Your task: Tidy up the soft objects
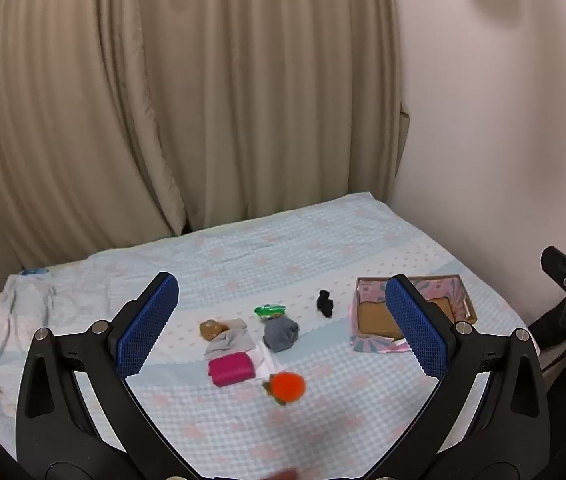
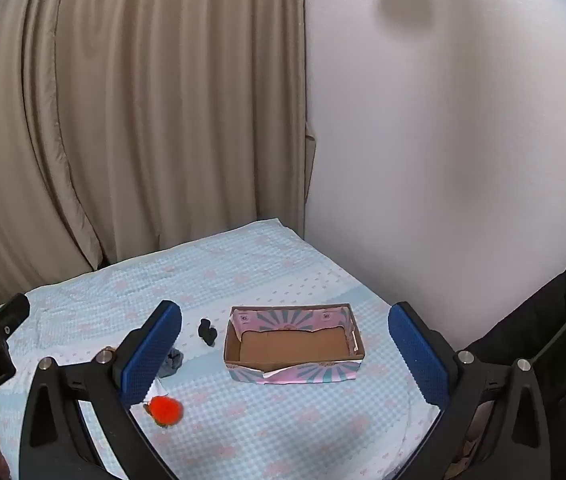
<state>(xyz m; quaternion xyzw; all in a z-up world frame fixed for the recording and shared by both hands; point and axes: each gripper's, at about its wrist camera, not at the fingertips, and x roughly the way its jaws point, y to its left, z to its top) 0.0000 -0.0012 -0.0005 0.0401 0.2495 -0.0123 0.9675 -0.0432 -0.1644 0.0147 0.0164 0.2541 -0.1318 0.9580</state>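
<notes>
Both my left tool and right tool were spread wide, holding nothing, above the bed. The soft stuff sat scattered left of the empty box. That orange pompom looked likely to roll away if I nudged it.

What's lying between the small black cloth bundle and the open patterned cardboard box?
Nothing: only bare checked bedsheet separates the black cloth bundle from the cardboard box, clearest in the right wrist view.

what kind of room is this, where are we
Most likely a bedroom at home: a bed spread with a pale blue checked sheet, long beige curtains behind it, and a plain white wall beside it. Small soft items and a cardboard box lie on the sheet.
</notes>
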